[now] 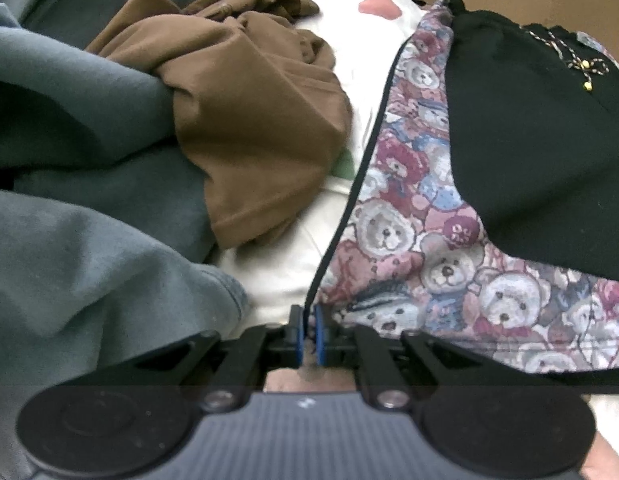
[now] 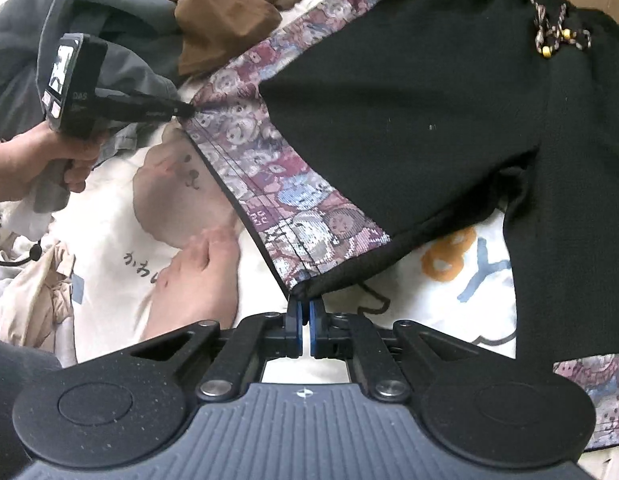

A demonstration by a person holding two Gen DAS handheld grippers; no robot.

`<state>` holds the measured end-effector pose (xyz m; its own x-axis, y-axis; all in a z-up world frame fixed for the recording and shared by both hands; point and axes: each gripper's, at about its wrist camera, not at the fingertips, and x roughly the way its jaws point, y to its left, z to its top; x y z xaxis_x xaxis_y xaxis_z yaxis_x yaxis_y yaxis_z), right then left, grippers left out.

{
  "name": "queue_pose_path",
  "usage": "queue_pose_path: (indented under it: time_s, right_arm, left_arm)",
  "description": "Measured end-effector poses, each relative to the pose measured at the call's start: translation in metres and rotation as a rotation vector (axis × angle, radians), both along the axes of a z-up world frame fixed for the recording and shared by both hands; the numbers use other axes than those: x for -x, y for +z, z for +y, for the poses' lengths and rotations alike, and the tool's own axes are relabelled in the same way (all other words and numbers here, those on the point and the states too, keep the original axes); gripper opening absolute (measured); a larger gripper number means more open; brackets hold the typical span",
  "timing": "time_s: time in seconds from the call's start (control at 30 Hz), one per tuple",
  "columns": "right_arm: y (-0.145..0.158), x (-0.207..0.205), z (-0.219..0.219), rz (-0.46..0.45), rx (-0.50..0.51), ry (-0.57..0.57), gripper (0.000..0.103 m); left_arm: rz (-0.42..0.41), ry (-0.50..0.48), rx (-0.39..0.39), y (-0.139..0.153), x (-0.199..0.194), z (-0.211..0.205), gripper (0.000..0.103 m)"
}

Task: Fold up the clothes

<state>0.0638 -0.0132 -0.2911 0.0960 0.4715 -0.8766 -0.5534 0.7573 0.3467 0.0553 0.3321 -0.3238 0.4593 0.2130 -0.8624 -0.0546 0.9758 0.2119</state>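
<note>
A strip of white sheet (image 1: 349, 92) lies bare between the brown clothes (image 1: 249, 128) and the bear-print garment (image 1: 409, 208), but grey clothes (image 1: 69, 128) and a bare foot (image 2: 197, 280) block the left side.

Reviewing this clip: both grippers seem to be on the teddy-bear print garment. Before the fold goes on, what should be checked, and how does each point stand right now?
1. Left gripper shut on the teddy-bear print garment at its dark-trimmed edge: ok.
2. Right gripper shut on the garment's lower corner: ok.
3. Hem stretched straight between the two grippers: ok, seen from the right wrist.
4. Black panel lying flat: not ok, its lower right part hangs in a loose fold.
5. Brown garment apart from the held piece: ok, white bedding shows between them.
6. Bare foot out of the way: cannot tell, it lies close beside the held corner.
</note>
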Motion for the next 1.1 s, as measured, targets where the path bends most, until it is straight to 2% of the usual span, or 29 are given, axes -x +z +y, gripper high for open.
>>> queue_pose_path:
  time_s: [0.27,0.6,0.9,1.1]
  right_arm:
    - [-0.001,-0.005,-0.012,0.014,-0.061,-0.035,0.019]
    - [-0.031,-0.038,-0.055,0.022,-0.001,-0.305,0.019]
    - [-0.045,-0.059,-0.076,0.082,-0.07,-0.476,0.019]
    - [-0.055,-0.066,-0.069,0.171,-0.169,-0.52,0.019]
  left_arm:
    - [-0.004,0.005,-0.014,-0.005,-0.004,0.0,0.006]
    - [-0.003,0.013,-0.012,-0.008,-0.001,0.0,0.006]
    - [0.0,0.004,-0.013,-0.01,0.001,-0.001,0.006]
    - [0.002,0.001,-0.012,-0.011,0.001,-0.001,0.006]
